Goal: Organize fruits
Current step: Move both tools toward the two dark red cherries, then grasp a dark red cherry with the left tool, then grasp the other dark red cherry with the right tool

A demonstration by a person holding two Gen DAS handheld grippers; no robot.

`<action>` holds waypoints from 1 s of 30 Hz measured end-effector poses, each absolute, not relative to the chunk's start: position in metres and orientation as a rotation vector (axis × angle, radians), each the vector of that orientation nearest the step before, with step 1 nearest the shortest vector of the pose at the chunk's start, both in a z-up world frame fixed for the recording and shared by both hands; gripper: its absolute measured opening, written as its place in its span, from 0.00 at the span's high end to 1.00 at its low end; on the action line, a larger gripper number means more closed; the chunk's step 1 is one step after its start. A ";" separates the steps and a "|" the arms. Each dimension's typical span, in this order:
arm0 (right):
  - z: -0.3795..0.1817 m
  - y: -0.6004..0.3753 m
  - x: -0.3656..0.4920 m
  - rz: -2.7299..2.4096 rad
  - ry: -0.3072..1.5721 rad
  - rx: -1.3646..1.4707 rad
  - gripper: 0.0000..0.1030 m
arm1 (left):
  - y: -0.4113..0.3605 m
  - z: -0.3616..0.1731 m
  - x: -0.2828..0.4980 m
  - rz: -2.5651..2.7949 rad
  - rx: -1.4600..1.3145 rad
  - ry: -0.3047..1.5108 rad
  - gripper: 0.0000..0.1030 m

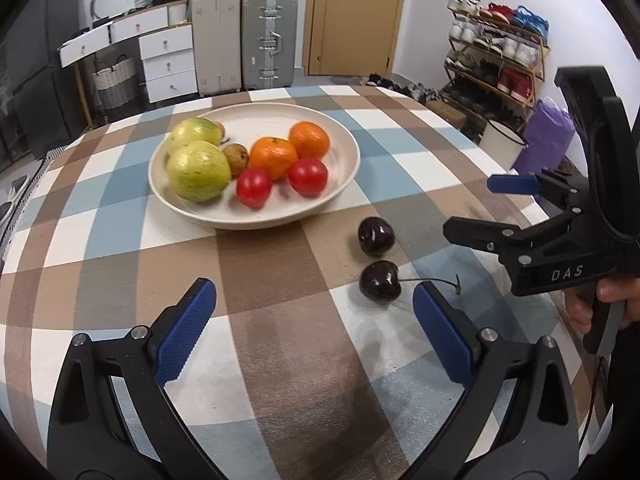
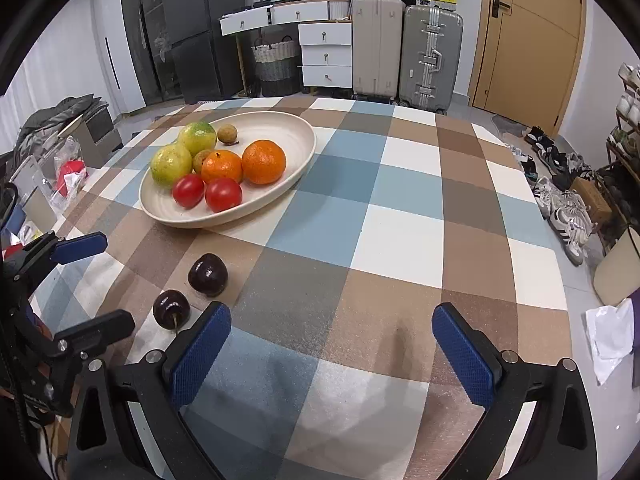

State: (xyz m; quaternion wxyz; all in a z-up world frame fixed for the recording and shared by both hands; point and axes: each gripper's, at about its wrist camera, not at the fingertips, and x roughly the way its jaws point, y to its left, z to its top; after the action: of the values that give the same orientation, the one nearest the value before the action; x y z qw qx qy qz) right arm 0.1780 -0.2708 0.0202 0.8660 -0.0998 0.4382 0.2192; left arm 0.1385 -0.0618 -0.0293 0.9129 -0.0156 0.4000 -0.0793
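- The near cherry (image 1: 380, 282) sits on the desk (image 1: 280, 264), just ahead of the left claw (image 1: 314, 334), close to its right finger.
- Its stem points toward the right claw (image 2: 330, 346).
- Both claws are wide open and hold nothing; the left one is nearer.

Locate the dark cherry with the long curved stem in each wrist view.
Left wrist view: the dark cherry with the long curved stem lies lower right of centre, just beyond the left gripper's right finger.
Right wrist view: the same cherry lies lower left, beside the right gripper's left finger.
Shared landmark: the stemless dark cherry next to it.
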 end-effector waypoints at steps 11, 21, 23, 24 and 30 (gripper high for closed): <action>0.016 -0.281 0.179 0.451 0.924 -0.192 0.01 | -0.087 -0.047 0.157 -0.252 0.002 0.913 0.27; 0.016 -0.284 0.178 0.441 0.925 -0.191 0.01 | -0.093 -0.043 0.160 -0.328 -0.016 0.887 0.78; 0.015 -0.282 0.179 0.442 0.928 -0.196 0.01 | -0.088 -0.040 0.157 -0.317 -0.025 0.876 0.78; 0.015 -0.281 0.179 0.444 0.929 -0.198 0.01 | -0.083 -0.038 0.156 -0.311 -0.039 0.870 0.78; 0.011 -0.264 0.177 0.481 0.946 -0.203 0.01 | -0.055 -0.030 0.151 -0.248 -0.086 0.836 0.78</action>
State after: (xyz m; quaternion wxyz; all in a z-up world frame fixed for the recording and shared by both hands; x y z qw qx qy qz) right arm 0.1772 -0.2644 0.0108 0.8576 -0.0965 0.4503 0.2290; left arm 0.1507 -0.0551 -0.0302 0.9055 -0.0415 0.4049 -0.1199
